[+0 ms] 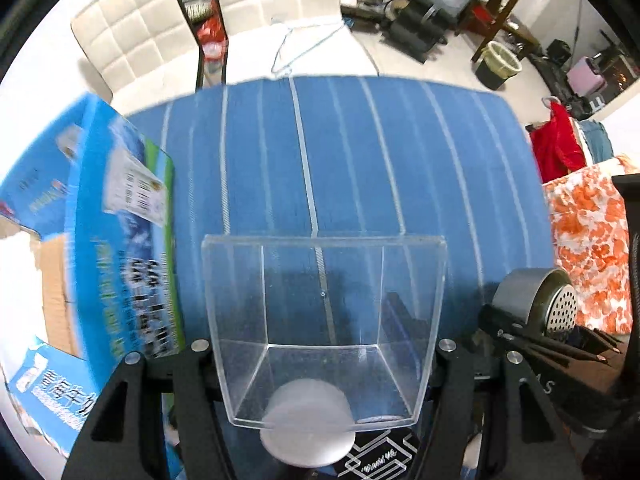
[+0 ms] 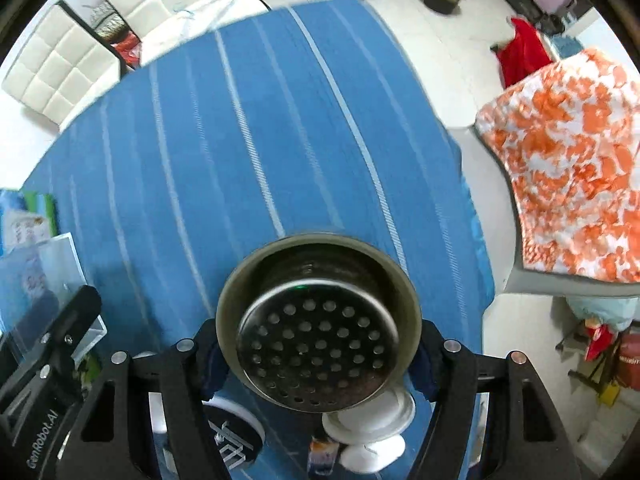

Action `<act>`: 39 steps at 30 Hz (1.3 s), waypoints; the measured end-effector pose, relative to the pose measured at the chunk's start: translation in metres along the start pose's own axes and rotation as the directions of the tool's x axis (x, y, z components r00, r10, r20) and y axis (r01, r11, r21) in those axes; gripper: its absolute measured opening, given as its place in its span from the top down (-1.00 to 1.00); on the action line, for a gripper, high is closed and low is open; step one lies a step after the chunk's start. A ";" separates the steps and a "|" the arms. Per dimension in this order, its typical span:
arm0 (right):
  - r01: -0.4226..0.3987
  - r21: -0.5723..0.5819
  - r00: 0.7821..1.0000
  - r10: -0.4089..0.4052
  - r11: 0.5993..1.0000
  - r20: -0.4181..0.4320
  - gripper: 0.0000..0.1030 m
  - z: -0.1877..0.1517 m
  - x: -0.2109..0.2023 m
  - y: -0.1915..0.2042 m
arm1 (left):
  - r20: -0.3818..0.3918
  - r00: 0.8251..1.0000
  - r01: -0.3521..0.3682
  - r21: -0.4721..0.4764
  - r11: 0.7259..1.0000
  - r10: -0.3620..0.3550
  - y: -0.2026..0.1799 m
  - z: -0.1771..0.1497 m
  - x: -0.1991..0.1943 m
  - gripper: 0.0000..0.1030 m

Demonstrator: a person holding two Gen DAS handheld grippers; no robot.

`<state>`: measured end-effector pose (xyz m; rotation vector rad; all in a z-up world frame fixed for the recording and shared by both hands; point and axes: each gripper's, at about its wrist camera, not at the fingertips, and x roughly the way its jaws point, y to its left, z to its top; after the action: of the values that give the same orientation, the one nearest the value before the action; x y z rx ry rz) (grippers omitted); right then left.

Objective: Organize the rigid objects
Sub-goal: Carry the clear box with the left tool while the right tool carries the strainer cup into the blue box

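While your left gripper clamps the clear acrylic box and your right gripper clamps the perforated metal cup, both ride above the blue striped tablecloth. Smooth walls may slip from the pads; swinging inward, the cup could strike the box, already close beside it.

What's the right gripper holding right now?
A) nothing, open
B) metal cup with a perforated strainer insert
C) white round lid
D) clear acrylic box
B. In the right wrist view the metal cup with its perforated strainer sits clamped in the right gripper; the clear acrylic box is in the left gripper.
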<state>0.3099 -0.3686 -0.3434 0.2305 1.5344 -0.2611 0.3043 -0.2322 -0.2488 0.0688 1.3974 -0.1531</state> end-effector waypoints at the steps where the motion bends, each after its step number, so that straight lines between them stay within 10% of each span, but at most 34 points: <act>1: -0.008 -0.009 1.000 0.008 1.000 0.024 -0.41 -0.006 -0.011 0.003 | 0.018 1.000 0.000 0.007 1.000 0.000 0.005 -0.010 -0.005 -0.18; 10: -0.021 -0.135 0.975 0.051 0.991 0.217 -0.41 -0.055 -0.108 0.053 | 0.153 0.988 0.013 -0.019 1.000 -0.010 0.047 -0.053 -0.082 -0.18; 21: -0.114 -0.261 0.948 0.183 0.959 0.261 -0.41 -0.103 -0.180 0.199 | 0.235 0.971 0.054 -0.049 0.997 -0.041 0.149 -0.067 -0.152 -0.18; 31: -0.109 -0.360 0.984 0.153 0.926 0.093 -0.41 -0.064 -0.099 0.354 | 0.158 0.987 0.023 -0.144 0.989 0.000 0.280 -0.040 -0.107 -0.18; 39: -0.052 -0.376 0.999 0.042 0.925 -0.035 -0.41 -0.033 -0.002 0.400 | 0.029 0.999 0.018 -0.179 0.984 -0.013 0.333 -0.020 -0.036 -0.18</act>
<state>0.4021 0.0220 -0.3484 -0.0349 1.5703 0.0791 0.3276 0.1018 -0.2305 -0.0937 1.3787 -0.0408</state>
